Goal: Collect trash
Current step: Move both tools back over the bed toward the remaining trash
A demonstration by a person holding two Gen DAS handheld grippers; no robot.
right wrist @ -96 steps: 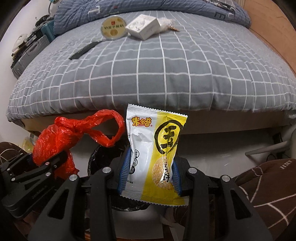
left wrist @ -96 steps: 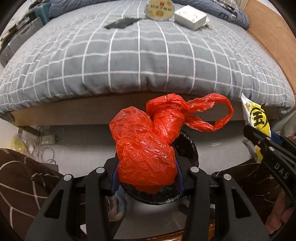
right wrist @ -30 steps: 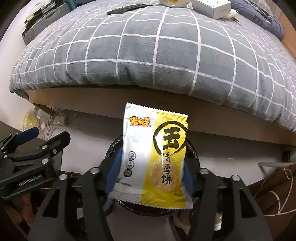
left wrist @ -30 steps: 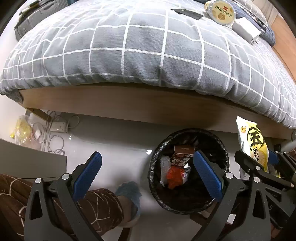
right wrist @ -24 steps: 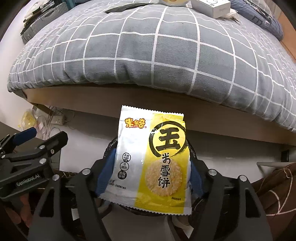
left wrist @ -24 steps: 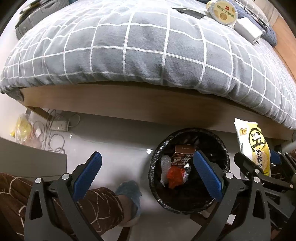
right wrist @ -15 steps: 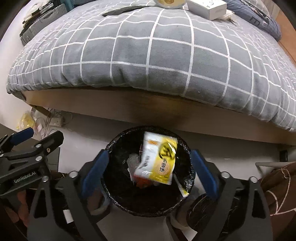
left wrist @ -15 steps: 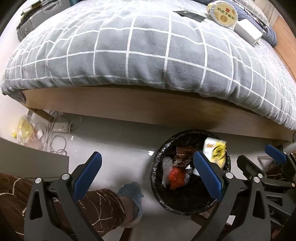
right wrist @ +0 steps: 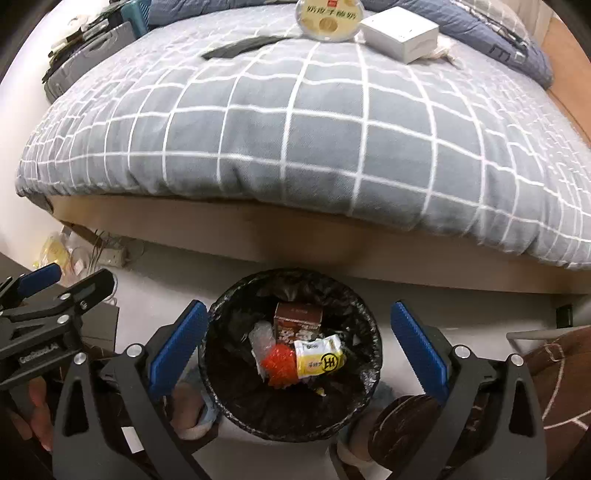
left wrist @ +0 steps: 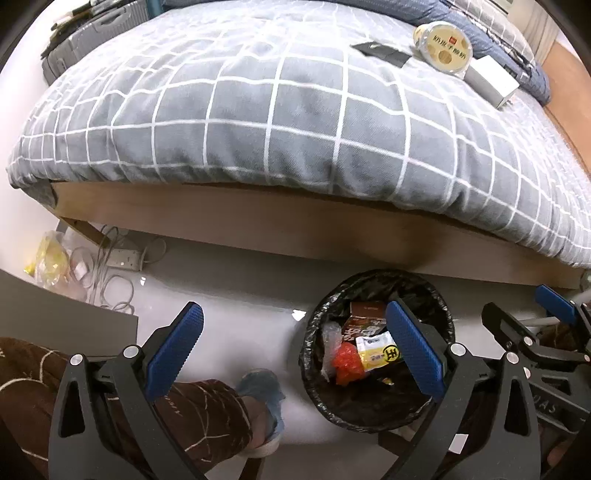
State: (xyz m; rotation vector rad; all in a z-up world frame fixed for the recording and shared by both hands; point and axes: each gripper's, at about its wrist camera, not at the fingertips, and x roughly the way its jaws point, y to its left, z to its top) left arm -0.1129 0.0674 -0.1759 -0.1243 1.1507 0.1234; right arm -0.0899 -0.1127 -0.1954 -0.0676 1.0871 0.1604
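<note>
Right wrist: snack packet [right wrist: 320,360] now binned

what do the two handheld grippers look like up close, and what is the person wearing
Both the left gripper and the right gripper are black plastic frames with triangular cut-outs, silver screw heads and ribbed blue pads on the fingers. White lettering marks their sides. The person wears brown clothing with thin pale lines and light blue slippers.

This is a home bedroom, shown by a wooden-framed bed [right wrist: 295,229] under a grey checked duvet [right wrist: 295,122], a blue pillow [right wrist: 498,40], a suitcase [left wrist: 99,29] beside it, a power strip [left wrist: 123,258] with tangled cables on the floor, and a lined waste bin [right wrist: 221,306].
</note>
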